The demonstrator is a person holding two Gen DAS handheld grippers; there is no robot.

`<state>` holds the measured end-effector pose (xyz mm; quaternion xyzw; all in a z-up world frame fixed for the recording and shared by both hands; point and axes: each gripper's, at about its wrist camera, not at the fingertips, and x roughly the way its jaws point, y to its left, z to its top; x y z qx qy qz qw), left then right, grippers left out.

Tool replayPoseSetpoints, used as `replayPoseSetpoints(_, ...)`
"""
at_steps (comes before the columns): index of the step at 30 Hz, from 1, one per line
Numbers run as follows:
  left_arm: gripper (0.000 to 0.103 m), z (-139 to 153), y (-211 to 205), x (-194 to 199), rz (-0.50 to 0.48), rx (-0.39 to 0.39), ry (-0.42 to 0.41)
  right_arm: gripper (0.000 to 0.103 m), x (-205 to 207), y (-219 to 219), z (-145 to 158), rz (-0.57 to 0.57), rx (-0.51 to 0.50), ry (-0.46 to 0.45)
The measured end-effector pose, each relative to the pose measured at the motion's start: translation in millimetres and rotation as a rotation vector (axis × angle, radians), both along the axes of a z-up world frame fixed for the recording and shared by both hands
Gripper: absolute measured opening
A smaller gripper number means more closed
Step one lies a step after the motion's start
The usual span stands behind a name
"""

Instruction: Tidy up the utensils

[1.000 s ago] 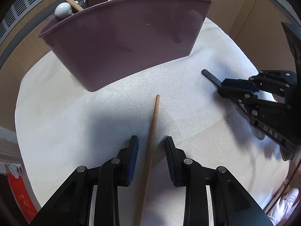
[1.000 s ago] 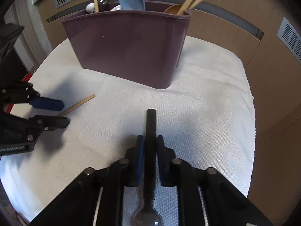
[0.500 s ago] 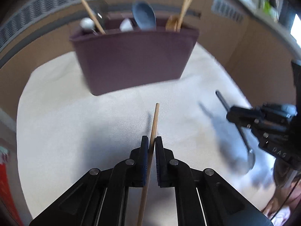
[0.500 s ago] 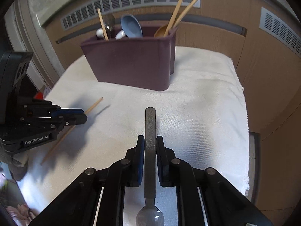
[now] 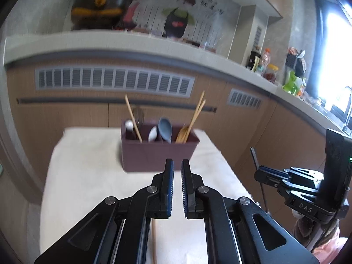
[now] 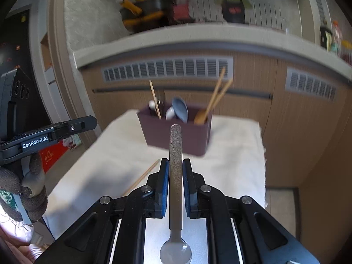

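Note:
My left gripper (image 5: 177, 176) is raised above the white-clothed table (image 5: 88, 176), its jaws shut with nothing between them. A wooden chopstick (image 5: 154, 239) lies on the cloth below it and shows in the right wrist view too, chopstick (image 6: 143, 176). My right gripper (image 6: 176, 169) is shut on the dark speckled handle of a spoon (image 6: 175, 154), bowl toward the camera. Ahead of both stands the purple utensil holder (image 5: 154, 156), holder (image 6: 176, 136), with spoons and chopsticks upright in it. Each gripper shows in the other's view: right gripper (image 5: 257, 173), left gripper (image 6: 92, 122).
Wooden cabinets with vent grilles (image 5: 114, 83) stand right behind the table. A counter above carries bottles and jars (image 5: 266, 66) at the right. A gloved hand (image 6: 22, 189) holds the left gripper. The cloth's right edge (image 6: 264, 165) drops to the floor.
Both grippers rose and tipped up away from the cloth. The left one shut on the chopstick, then came up without it; the chopstick lies on the cloth. The right one kept the spoon.

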<state>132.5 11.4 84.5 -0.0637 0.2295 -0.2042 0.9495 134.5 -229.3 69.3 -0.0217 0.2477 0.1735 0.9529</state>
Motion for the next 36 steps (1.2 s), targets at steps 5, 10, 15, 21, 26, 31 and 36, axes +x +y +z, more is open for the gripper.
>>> replayPoseSetpoints(5,0.009,-23.8,-14.2,41.1,-0.072,0.134,0.200,0.011,7.7,2.6,-0.5,0.005,-0.024,0.028)
replayPoseSetpoints(10,0.014,-96.8,-30.5,100.0,-0.091,0.226,0.526,0.011,19.2,-4.4,-30.1,-0.009,-0.011,0.120)
replayPoseSetpoints(15,0.024,-132.3,-55.0,133.0,-0.093,0.351,0.643,0.012,28.9,-7.0,-50.8,-0.016,-0.025,0.185)
replayPoseSetpoints(21,0.029,-148.8,-87.7,155.7,-0.096,0.492,0.650,0.011,34.2,-10.0,-63.7,-0.018,-0.012,0.211)
replayPoseSetpoints(26,0.008,-148.2,-99.0,142.6,-0.084,0.473,0.540,0.011,34.9,-14.0,-68.7,-0.023,0.000,0.211)
replayPoseSetpoints(31,0.005,-146.9,-71.9,114.8,-0.053,0.269,0.499,0.014,44.3,-11.3,-82.9,-0.007,-0.052,0.246)
replayPoseSetpoints(36,0.005,-124.3,-41.7,82.2,-0.008,0.129,0.378,0.019,85.1,-2.7,-108.7,-0.024,-0.087,0.359)
